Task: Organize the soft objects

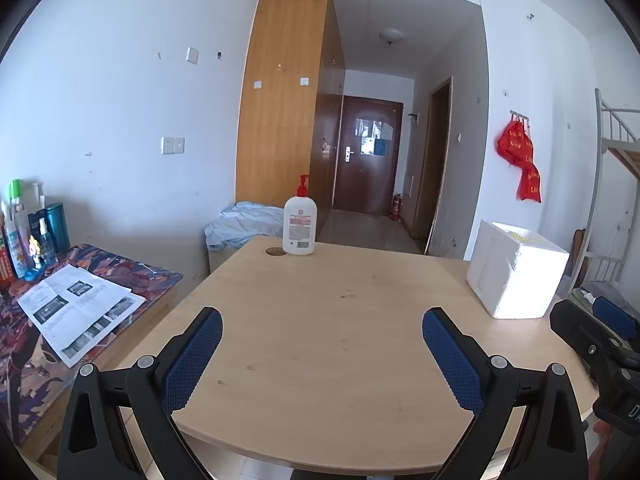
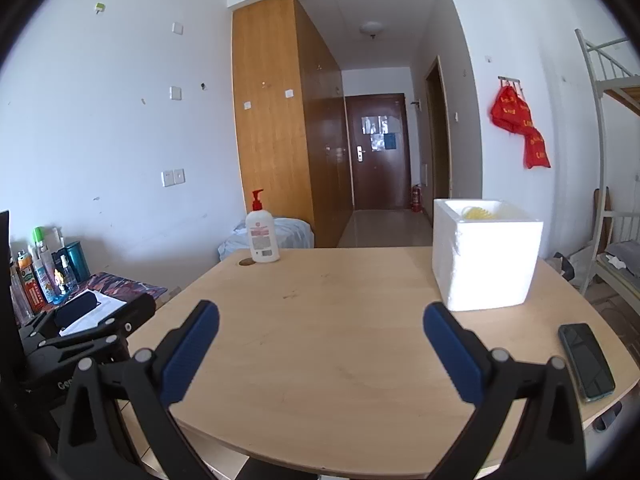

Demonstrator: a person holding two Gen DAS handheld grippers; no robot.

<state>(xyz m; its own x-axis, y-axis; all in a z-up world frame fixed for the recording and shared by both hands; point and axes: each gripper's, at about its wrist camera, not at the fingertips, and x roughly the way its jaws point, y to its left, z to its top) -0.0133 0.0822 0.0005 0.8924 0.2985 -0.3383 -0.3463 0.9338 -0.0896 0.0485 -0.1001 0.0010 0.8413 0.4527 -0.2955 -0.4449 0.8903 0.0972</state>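
Left wrist view
- Left gripper [image 1: 322, 326]: I see both blue pads spread wide over the near edge of the table [image 1: 320, 360], released, nothing between them.
- Right gripper [image 1: 600, 344]: only its black body and a bit of blue pad show at the right edge; I cannot tell its state from here.
- Foam box [image 1: 516, 272]: white, on the table's right side, top uncovered; something pale yellow [image 1: 518, 235] just shows inside near the rim.
- Pump bottle [image 1: 300, 222]: white with red pump, upright at the far edge of the table, just beside a round hole in the top.
- Side desk [image 1: 132, 268]: left of the table, patterned cover, printed sheet [image 1: 80, 308] lying on it, spray bottles [image 1: 24, 232] against the wall.

Right wrist view
- Right gripper [image 2: 321, 326]: pads wide apart above the table [image 2: 320, 360], released, gripping nothing.
- Left gripper [image 2: 96, 320]: black body at the left edge, side on; state not readable in this view.
- Foam box [image 2: 486, 256]: ahead and right of the fingers, well apart from them; the yellow soft object [image 2: 478, 213] lies inside, only its top visible over the rim.
- Phone [image 2: 586, 360]: dark, flat on the table's right near corner.
- Pump bottle [image 2: 262, 232]: upright, far left corner.
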